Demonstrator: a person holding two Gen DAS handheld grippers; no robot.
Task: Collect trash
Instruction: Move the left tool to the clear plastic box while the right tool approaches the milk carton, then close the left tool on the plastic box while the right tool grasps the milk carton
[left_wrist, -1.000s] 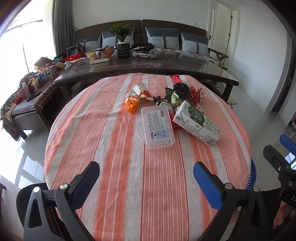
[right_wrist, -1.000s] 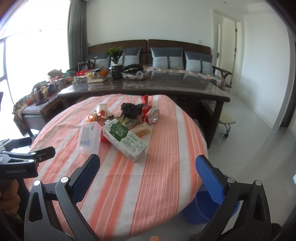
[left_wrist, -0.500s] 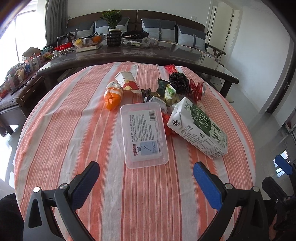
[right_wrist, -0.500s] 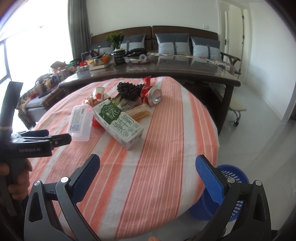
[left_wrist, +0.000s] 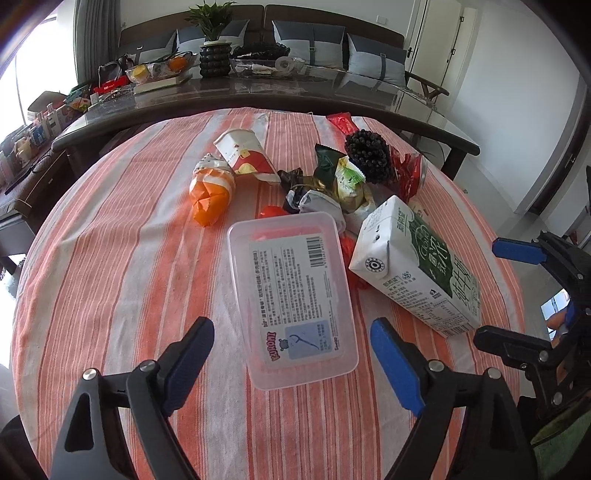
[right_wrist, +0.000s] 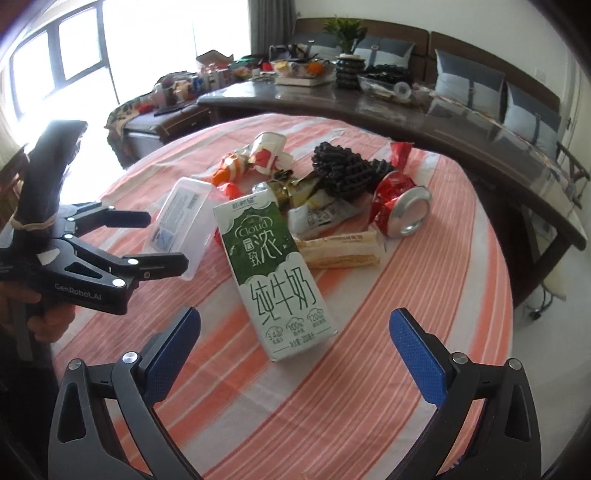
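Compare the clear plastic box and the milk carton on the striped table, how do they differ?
The plastic box is see-through and shallow; the milk carton is opaque, green and white, and taller-sided. The box sits upside down, label up; the carton lies on its side. Both rest on the striped tablecloth, ungripped.

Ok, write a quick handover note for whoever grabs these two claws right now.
Left claw: open, jaws just been closing, either side of the near end of the clear plastic box, not gripping.
Right claw: open, empty, lined up on the milk carton.
Trash sits piled mid-table on the striped cloth: crushed can, paper cup, wrappers.
Done: nothing collected.
Left: everything; no bin in view now.
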